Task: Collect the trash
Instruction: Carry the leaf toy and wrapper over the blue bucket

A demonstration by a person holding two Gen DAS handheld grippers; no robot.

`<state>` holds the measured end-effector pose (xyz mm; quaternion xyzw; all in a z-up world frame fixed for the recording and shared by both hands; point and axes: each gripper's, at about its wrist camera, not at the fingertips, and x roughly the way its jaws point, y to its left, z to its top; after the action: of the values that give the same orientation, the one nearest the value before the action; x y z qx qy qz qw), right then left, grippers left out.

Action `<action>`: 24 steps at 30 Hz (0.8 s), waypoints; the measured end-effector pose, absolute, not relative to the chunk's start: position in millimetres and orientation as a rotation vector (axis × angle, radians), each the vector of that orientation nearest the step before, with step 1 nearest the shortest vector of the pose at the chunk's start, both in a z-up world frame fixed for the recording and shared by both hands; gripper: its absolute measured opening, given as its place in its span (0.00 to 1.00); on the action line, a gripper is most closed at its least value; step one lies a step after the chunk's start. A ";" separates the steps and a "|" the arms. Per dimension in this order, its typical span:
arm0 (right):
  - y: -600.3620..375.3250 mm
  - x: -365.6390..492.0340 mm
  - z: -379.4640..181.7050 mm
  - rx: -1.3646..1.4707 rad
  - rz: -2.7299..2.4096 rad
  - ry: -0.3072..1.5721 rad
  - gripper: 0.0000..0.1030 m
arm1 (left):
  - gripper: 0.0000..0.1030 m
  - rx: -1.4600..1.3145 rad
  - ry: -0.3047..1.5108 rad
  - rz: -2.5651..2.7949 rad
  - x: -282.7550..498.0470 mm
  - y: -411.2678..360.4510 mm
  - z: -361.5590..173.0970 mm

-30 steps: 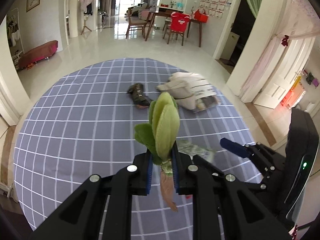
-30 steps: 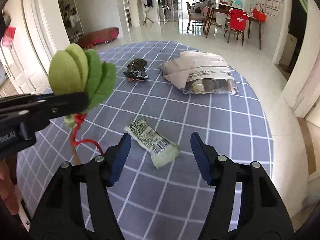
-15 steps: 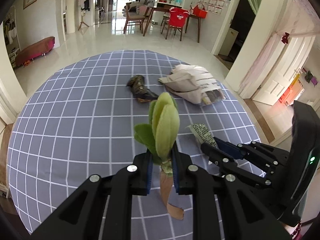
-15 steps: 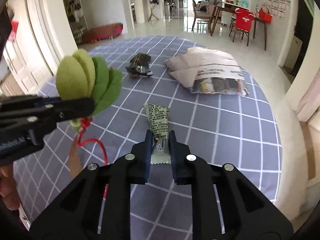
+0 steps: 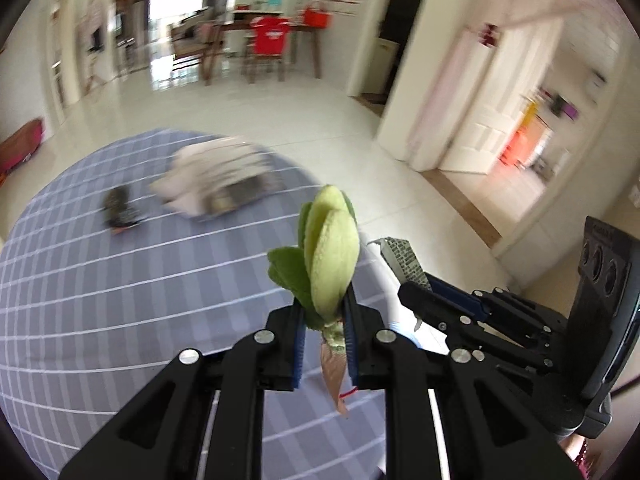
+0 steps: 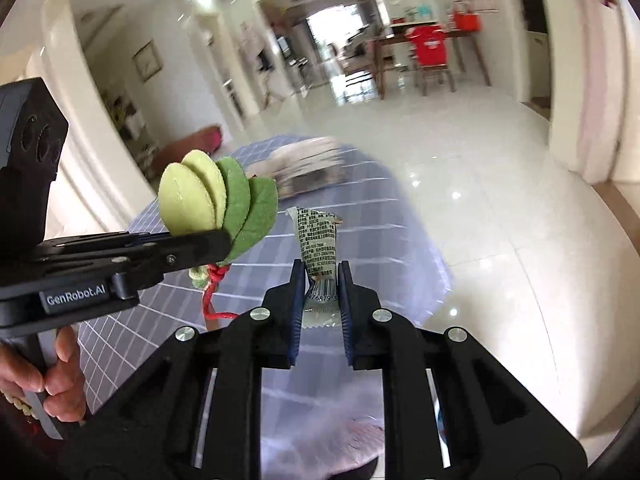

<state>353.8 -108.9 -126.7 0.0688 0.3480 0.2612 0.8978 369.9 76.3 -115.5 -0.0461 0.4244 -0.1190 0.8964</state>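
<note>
Fingers [image 6: 294, 304] of the right gripper [image 6: 320, 300] clamp the printed white plastic wrapper [image 6: 318, 240]; left gripper [image 5: 324, 334] fingers pinch the green felt leaf ornament [image 5: 326, 256], both lifted clear for disposal.

Glossy white tile floor [image 6: 500, 208]; white walls; distant dining table [image 5: 276, 32], chairs.

felt leaf ornament [image 5: 330, 256]: matt, fuzzy | wrapper [image 6: 318, 248]: glossy, crinkled | tablecloth [image 5: 120, 288]: cloth | floor [image 6: 500, 216]: glossy tile
</note>
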 end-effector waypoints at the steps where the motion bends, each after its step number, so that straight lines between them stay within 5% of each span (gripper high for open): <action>1: -126.8 349.1 -127.4 0.164 0.519 0.711 0.16 | 0.16 -0.080 0.879 -0.266 369.7 62.2 -114.7; 14: -282.6 319.4 -177.4 0.336 0.280 0.726 0.20 | 0.16 0.104 0.976 -0.493 384.2 -121.8 -171.0; 15: -287.4 320.5 -182.1 0.343 0.281 0.736 0.24 | 0.16 0.110 0.985 -0.495 385.3 -127.2 -175.9; 16: -293.4 322.9 -189.4 0.357 0.269 0.752 0.51 | 0.16 0.119 0.998 -0.496 387.1 -134.0 -182.4; 17: -299.4 324.0 -196.1 0.367 0.235 0.759 0.68 | 0.16 0.129 1.013 -0.494 389.6 -140.7 -190.0; 24: -326.2 322.4 -219.6 0.382 0.170 0.787 0.68 | 0.16 0.156 1.080 -0.494 395.4 -162.7 -222.8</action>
<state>322.4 -326.2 -219.6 0.1850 0.3805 0.0824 0.9024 395.4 -162.7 -222.8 0.0736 0.5081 -0.2326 0.8260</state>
